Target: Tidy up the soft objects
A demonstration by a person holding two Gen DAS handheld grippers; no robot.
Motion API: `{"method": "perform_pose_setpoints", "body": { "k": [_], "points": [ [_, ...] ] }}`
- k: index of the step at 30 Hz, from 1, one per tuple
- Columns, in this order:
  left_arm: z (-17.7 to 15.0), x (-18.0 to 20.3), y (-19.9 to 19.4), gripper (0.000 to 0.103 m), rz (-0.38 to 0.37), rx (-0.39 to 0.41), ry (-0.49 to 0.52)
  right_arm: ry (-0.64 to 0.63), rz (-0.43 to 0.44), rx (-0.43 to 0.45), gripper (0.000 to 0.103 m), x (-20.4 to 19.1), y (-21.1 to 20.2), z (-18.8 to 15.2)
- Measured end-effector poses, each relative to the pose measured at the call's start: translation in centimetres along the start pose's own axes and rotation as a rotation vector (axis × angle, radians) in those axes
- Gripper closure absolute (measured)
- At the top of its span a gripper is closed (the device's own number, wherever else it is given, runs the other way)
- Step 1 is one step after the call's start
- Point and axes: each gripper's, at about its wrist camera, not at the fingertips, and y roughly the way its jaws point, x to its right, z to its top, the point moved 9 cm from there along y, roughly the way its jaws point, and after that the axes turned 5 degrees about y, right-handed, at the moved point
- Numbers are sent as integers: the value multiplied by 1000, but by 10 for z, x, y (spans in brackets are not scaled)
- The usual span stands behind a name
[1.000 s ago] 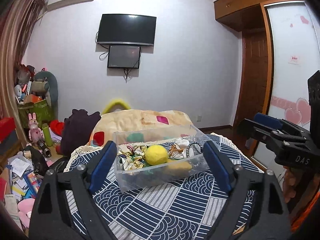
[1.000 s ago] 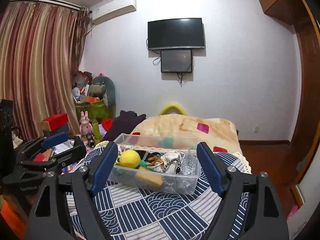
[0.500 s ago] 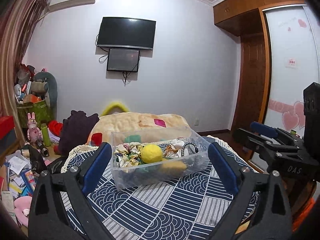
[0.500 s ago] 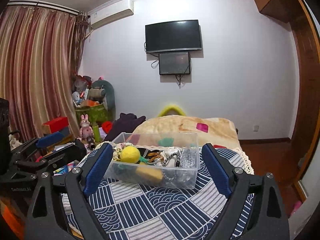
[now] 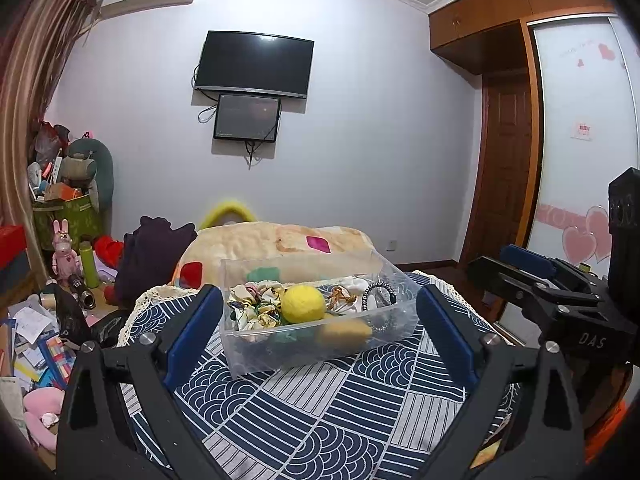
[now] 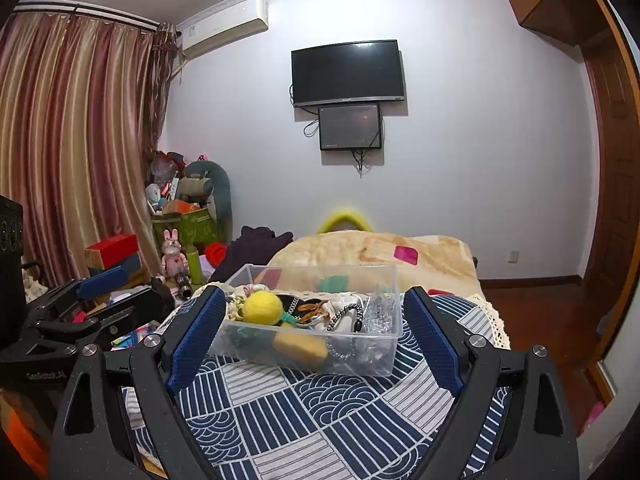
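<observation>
Clear plastic bin [image 5: 320, 344], rectangular, open-topped, standing on a table [image 5: 320, 420] covered by a navy-and-white patterned cloth; it sits toward the far part of the tabletop. Contents, all inside the bin: one yellow fuzzy ball [image 5: 303, 304] near the middle; patterned fabric scrunchies [image 5: 256, 306] heaped to its left as seen from the left wrist camera; a black hair tie [image 5: 379, 297] to its right; a mustard-yellow sponge-like block [image 5: 346, 333] against the near wall; a teal soft item beneath the ball, partly hidden.

Left gripper [image 5: 318, 336]: blue-padded fingers spread wide, empty, held above the near cloth, the bin framed between them without touching. Right gripper [image 6: 312, 328]: likewise spread wide, nothing between its pads, facing the same bin from the other side.

Surroundings: a bed with a beige blanket [image 6: 380, 256] just behind the table; dark clothing [image 6: 256, 250] piled at its left. A television [image 6: 347, 73] on the far wall, smaller screen [image 6: 350, 127] directly below it. Striped curtains [image 6: 72, 140] at left; a green box [image 6: 188, 226] heaped with toys in the corner; a pink rabbit figure [image 6: 173, 254] before it.
</observation>
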Motion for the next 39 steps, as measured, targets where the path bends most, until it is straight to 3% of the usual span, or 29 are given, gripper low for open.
{"method": "perform_pose_setpoints", "body": {
  "k": [39],
  "points": [
    [-1, -2, 0, 4, -22, -22, -28, -4, 16, 3, 13, -7, -5, 2]
  ]
}}
